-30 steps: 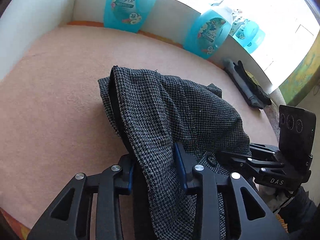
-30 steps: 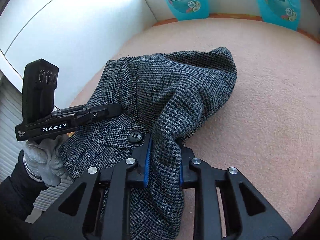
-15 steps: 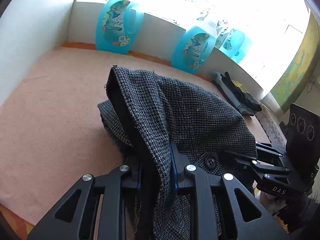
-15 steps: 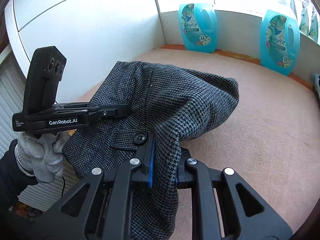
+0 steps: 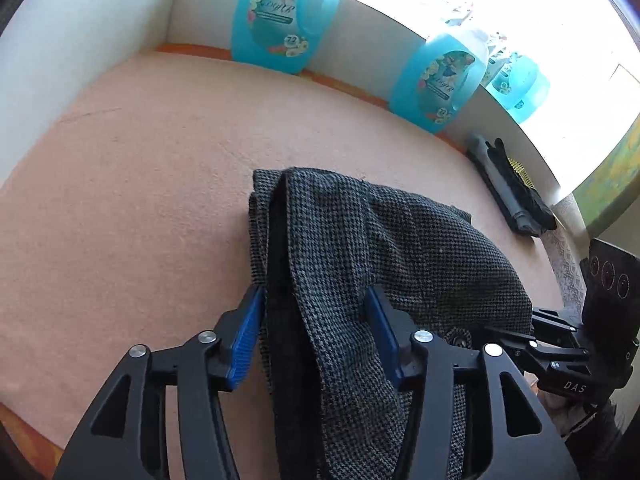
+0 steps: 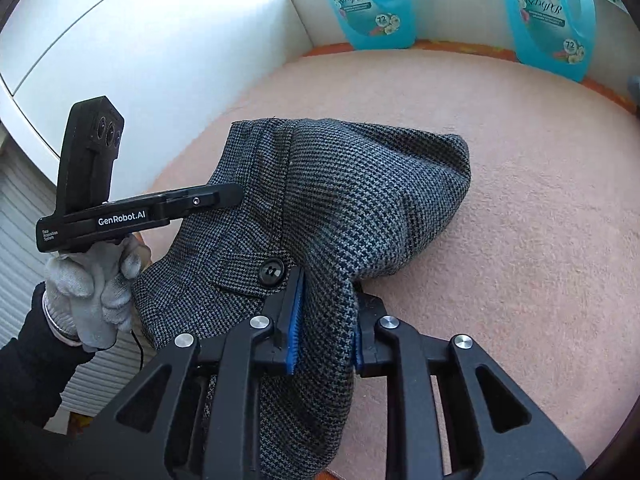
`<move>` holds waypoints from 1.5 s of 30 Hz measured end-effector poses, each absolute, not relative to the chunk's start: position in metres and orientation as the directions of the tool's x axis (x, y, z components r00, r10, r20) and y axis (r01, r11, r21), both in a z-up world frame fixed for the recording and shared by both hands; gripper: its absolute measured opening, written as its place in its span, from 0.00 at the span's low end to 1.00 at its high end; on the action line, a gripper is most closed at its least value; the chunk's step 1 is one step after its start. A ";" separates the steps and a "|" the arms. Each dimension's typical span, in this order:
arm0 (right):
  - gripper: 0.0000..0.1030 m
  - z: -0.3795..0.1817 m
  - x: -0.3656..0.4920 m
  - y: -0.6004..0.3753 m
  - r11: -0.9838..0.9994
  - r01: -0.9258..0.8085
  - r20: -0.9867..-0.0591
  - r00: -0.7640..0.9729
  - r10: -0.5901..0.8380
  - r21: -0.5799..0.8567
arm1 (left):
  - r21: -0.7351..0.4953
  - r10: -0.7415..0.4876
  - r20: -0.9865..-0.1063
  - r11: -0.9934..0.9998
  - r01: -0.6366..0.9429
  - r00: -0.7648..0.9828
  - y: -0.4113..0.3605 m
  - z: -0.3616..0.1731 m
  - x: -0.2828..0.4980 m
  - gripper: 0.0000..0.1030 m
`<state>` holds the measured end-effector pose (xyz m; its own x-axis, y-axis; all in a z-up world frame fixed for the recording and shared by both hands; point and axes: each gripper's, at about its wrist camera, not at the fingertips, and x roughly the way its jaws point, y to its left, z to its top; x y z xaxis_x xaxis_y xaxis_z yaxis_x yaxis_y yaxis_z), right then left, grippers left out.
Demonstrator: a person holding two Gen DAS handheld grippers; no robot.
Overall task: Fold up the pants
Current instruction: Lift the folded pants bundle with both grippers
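The dark grey houndstooth pants (image 5: 380,248) lie bunched on the pink carpeted surface (image 5: 152,184), with a black button (image 6: 271,272) showing near the waistband. My left gripper (image 5: 316,320) has its blue pads spread apart, with a fold of the pants lying loosely between them. My right gripper (image 6: 326,320) is shut on another fold of the pants (image 6: 360,208) and holds it raised. Each gripper shows in the other's view: the left one (image 6: 224,196) at the left, the right one (image 5: 516,336) at the right.
Blue detergent bottles (image 5: 284,16) (image 5: 440,80) (image 6: 372,0) stand along the white back wall. A dark brush and glove (image 5: 512,188) lie at the right edge. A white wall (image 6: 140,60) borders the left. A gloved hand (image 6: 92,292) holds the left gripper.
My left gripper has opened; its pads were pinched on the fabric half a second ago and now stand apart. Both grippers have lowered the pants toward the carpet.
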<state>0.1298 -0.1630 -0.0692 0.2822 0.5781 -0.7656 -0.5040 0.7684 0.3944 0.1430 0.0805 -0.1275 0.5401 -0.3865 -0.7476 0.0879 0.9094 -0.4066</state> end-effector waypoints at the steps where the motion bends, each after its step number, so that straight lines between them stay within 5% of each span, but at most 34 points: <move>1: 0.36 -0.069 0.130 -0.166 0.777 -0.498 -0.766 0.297 0.570 0.385 | -0.424 -0.401 -0.747 0.902 0.086 0.530 0.084 -0.130 0.147 0.55; 3: 0.49 -0.072 0.134 -0.173 0.780 -0.483 -0.758 0.306 0.576 0.397 | -0.451 -0.432 -0.756 0.888 0.086 0.493 0.089 -0.137 0.155 0.55; 14: 0.50 -0.112 0.154 -0.172 0.705 -0.428 -0.707 0.189 0.681 0.565 | -0.527 -0.534 -0.718 0.836 0.152 0.447 0.085 -0.152 0.162 0.56; 19: 0.34 -0.111 0.152 -0.154 0.710 -0.463 -0.719 0.199 0.667 0.530 | -0.543 -0.543 -0.708 0.827 0.143 0.452 0.076 -0.155 0.162 0.34; 24: 0.21 -0.094 0.141 -0.151 0.719 -0.488 -0.709 0.251 0.659 0.495 | -0.553 -0.544 -0.672 0.820 0.147 0.503 0.074 -0.144 0.154 0.29; 45: 0.18 0.029 0.053 -0.179 0.785 -0.595 -0.599 0.569 0.563 0.173 | -0.351 -0.501 -0.507 0.863 0.362 0.702 0.013 -0.041 0.108 0.26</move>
